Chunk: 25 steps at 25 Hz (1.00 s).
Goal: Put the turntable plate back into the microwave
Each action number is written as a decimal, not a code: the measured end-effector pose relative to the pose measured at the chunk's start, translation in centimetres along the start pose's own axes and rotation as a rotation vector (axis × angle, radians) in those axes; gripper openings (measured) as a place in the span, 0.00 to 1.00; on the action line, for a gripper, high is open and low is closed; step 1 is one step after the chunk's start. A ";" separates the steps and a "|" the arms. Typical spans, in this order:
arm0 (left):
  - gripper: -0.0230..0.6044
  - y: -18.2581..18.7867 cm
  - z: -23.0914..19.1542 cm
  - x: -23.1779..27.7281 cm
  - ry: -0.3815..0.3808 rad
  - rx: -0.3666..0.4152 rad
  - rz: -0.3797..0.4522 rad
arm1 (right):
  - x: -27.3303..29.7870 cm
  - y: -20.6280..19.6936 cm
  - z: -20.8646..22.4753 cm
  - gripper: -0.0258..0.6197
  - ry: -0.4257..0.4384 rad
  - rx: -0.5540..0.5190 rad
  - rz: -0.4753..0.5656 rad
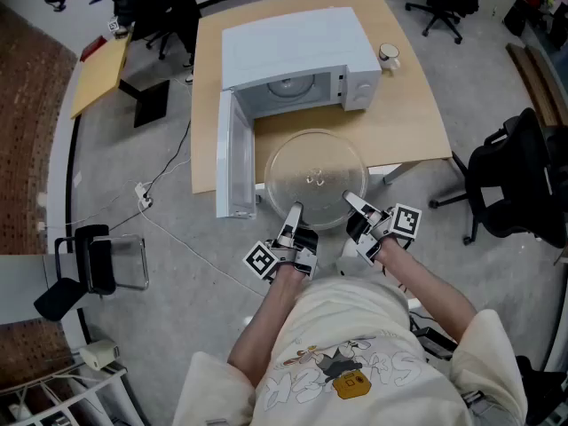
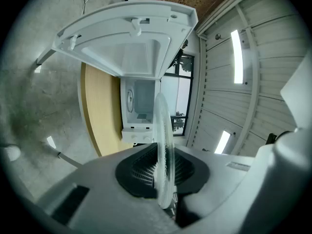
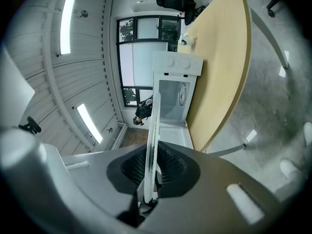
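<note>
At the wooden table (image 1: 415, 122), left gripper (image 1: 294, 211) and right gripper (image 1: 353, 202) clamp the turntable plate (image 1: 315, 171) level, evidently to enter the open microwave (image 1: 293, 47).

One microwave (image 1: 297, 56), one turntable plate (image 1: 315, 180), two hand-held grippers (image 1: 293, 213) (image 1: 353, 202).

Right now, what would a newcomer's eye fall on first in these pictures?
The clear glass turntable plate, gripped at its near rim by the left hand-held gripper and the right hand-held gripper. Just beyond it, the white microwave stands on a wooden table with its door swung wide open.
</note>
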<state>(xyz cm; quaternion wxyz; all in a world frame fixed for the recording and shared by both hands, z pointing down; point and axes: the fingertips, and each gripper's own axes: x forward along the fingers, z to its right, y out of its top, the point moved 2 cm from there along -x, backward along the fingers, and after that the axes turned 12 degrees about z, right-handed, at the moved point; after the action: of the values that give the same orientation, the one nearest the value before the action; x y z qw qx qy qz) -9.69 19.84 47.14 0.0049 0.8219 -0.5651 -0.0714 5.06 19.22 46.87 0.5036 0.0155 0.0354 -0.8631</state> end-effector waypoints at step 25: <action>0.08 -2.3 0.7 0.7 0.005 -0.001 0.029 | -0.6 1.9 -0.3 0.10 0.025 0.027 -0.028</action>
<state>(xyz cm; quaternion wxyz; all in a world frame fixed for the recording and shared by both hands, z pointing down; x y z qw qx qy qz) -7.39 20.09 46.15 0.0077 0.8137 -0.5770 -0.0697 6.99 18.80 46.54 0.4908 0.0328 0.0303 -0.8701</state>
